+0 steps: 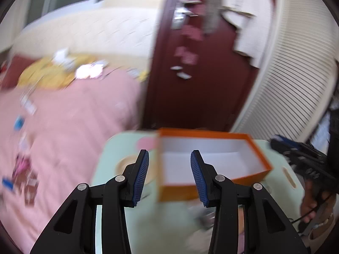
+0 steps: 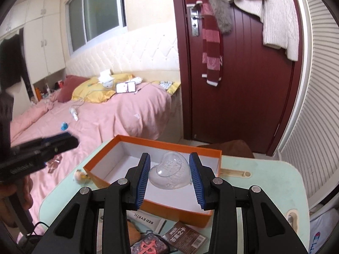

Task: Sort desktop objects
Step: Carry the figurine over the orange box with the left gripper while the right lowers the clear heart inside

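- Clear plastic heart-shaped shell (image 2: 169, 171): held in my right gripper (image 2: 169, 180), the blue pads pressing its two sides at a narrow opening. It hangs over the open orange box (image 2: 148, 208), above the white floor of the box, nearer the box's near wall than its far wall.
- Embossed lettering shows on the shell; I cannot read it.
- Orange box: lid off, white inside, sitting on the pale green table (image 2: 271, 190). From the left wrist view the interior (image 1: 182, 165) looks bare, though that view is blurred.
- My left gripper (image 1: 169, 175): jaws part-way apart, nothing between the pads. It hovers over the near left corner of the box. In the right wrist view it (image 2: 61, 142) sits to the left of the box, out over the table's edge.
- Just in front of the box's near wall, on the table: a white packet printed "RED EARTH" (image 2: 146, 222), a dark brown card with gold characters (image 2: 184, 238) and a dark patterned item with a pink figure (image 2: 150, 246).
- Off the box's left corner, on the table: a small pale figurine (image 2: 81, 176), detail too soft to tell.
- Left of the box in the left wrist view: a tan ring-shaped thing (image 1: 125, 165), blurred.
- Beyond the box to the left: a bed with a pink cover (image 2: 95, 122) and a yellow pillow (image 2: 93, 93).
- Behind the box: a dark red door (image 2: 239, 84) with a striped scarf (image 2: 209, 42) and a cream knit garment (image 2: 273, 17) hung on it.
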### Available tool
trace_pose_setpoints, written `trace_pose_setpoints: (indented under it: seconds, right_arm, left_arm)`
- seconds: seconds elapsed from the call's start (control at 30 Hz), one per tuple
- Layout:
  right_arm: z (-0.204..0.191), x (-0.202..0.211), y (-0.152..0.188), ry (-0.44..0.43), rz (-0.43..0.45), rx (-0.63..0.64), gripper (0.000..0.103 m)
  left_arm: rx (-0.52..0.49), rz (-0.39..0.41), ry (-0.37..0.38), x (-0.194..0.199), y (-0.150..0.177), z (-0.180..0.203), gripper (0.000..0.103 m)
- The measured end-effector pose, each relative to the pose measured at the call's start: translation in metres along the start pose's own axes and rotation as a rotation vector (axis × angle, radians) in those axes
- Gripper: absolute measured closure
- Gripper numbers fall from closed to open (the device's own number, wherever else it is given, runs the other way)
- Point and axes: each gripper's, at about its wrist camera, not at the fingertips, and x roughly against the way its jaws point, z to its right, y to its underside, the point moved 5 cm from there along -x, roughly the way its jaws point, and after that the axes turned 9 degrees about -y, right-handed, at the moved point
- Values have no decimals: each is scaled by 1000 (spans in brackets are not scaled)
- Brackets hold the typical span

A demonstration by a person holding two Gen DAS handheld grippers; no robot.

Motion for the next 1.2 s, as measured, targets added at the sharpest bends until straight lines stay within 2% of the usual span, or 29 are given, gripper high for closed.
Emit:
trace_pose_setpoints:
  seconds: [0.07, 0.17, 0.27, 0.33, 0.47, 0.57, 0.6, 0.67, 0.73, 0.77, 0.83, 0.87, 0.9, 1.1, 1.2]
  right_arm:
    - [1, -1, 4, -3, -9, -4, 66]
    - [0, -2, 10, -11, -25, -14, 66]
    - [-2, -4, 15, -18, -41, -21, 66]
    - [-3, -6, 18, -17, -50, -21, 66]
    - [-3, -9, 18, -9, -59, -20, 66]
    - [-2, -8, 17, -13, -58, -32, 66]
    - [-2, -8, 17, -13, -58, -34, 66]
    - [-1, -8, 18, -13, -59, -36, 66]
    - [-1, -10, 19, -22, -65, -46, 66]
    - [0, -11, 20, -26, -67, -51, 66]
    - [0, -12, 21, -28, -70, -57, 66]
    - [0, -13, 21, -27, -71, -55, 66]
    - [0, -14, 22, -27, -71, -55, 66]
    - [0, -14, 22, -32, -72, -60, 66]
    - [1, -12, 22, -30, -70, -64, 66]
  left_arm:
    - [18, -52, -80, -6, 15, -30, 60]
    - [22, -109, -149, -15, 36, -58, 60]
    - [32, -158, -116, -33, 44, -61, 60]
    - [0, -145, -120, -44, 42, -53, 60]
    - [-47, -121, -78, -61, 34, -34, 60]
    - [-84, -152, -88, -84, 34, -27, 59]
    - [-92, -158, -98, -88, 34, -28, 54]
    - [-85, -187, -81, -94, 36, -30, 52]
    - [-75, -251, -73, -102, 42, -33, 53]
    - [-77, -276, -84, -105, 45, -34, 63]
    - [-85, -263, -89, -102, 45, -34, 70]
    - [-80, -259, -79, -100, 45, -34, 70]
    - [-72, -252, -73, -98, 45, -35, 79]
    - [-55, -232, -68, -92, 44, -37, 79]
    - [-56, -176, -67, -80, 36, -32, 79]
